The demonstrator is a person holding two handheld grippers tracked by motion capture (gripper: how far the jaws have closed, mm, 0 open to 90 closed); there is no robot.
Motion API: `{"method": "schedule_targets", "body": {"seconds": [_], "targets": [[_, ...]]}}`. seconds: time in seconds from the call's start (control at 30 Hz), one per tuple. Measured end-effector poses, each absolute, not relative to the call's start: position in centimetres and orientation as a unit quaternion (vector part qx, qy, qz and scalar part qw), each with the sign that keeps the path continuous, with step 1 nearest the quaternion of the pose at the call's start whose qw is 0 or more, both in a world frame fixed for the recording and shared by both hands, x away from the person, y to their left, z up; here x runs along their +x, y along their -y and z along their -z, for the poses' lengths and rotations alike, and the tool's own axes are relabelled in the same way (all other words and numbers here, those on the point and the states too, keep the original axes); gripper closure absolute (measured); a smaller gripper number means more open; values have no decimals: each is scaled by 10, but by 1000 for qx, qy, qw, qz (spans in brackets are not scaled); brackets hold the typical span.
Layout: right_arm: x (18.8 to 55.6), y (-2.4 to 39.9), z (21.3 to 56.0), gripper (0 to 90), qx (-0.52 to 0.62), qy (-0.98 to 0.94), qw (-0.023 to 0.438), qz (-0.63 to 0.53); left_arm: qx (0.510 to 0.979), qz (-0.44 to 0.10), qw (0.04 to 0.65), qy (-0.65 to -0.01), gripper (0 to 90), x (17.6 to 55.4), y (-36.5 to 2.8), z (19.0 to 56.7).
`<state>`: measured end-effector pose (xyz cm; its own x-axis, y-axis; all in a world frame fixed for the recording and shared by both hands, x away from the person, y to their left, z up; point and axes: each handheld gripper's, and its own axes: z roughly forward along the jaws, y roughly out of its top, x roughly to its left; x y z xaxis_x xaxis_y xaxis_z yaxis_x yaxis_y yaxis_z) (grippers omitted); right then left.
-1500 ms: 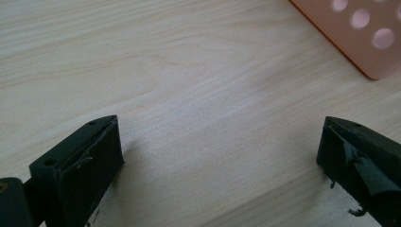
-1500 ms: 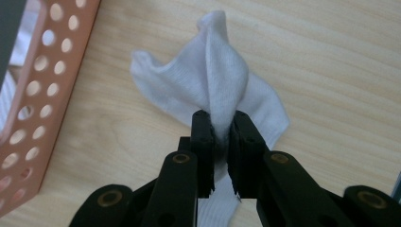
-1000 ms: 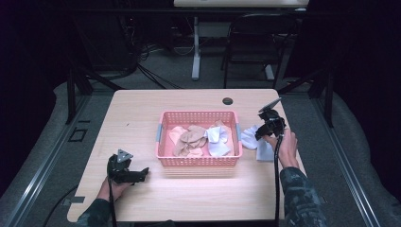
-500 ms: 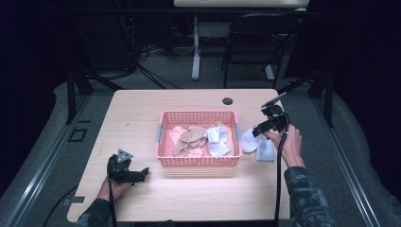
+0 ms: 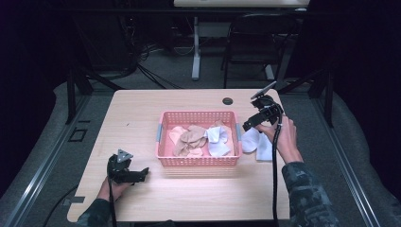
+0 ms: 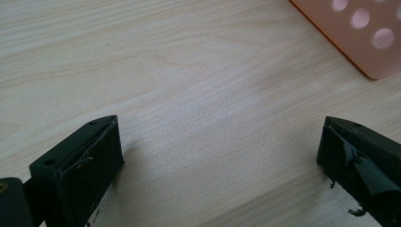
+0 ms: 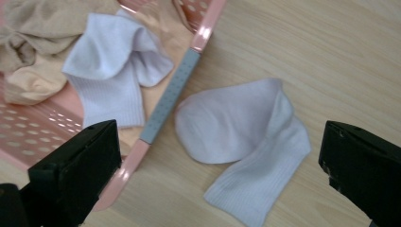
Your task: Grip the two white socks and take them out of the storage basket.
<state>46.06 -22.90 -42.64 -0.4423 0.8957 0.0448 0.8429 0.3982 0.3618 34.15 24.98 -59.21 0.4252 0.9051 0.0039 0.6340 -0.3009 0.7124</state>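
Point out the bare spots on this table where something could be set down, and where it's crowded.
Bare wood: the strip behind the pink basket up to the far edge, the wide left side above the left gripper, and the near strip in front of the basket. Crowded: right of the basket, where the white sock lies under the right gripper.

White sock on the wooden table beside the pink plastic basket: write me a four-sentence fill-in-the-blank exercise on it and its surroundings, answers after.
1. The white sock lying on the light wooden table sits ____ the pink perforated plastic basket.
2. The jaws of the right gripper stand ____ above that sock.
3. A second white sock lies ____ the basket, beside beige socks.
4. The left gripper has only bare ____ between its jaws.

Answers: outside; open; inside; table
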Motion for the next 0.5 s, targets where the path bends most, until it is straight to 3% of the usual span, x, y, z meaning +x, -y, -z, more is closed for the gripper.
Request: {"method": "schedule_targets", "body": {"seconds": [0.5], "targets": [[466,167,419,0,465,-867,59,-170,780,-207,324,-494,8,342,-250,592]]}}
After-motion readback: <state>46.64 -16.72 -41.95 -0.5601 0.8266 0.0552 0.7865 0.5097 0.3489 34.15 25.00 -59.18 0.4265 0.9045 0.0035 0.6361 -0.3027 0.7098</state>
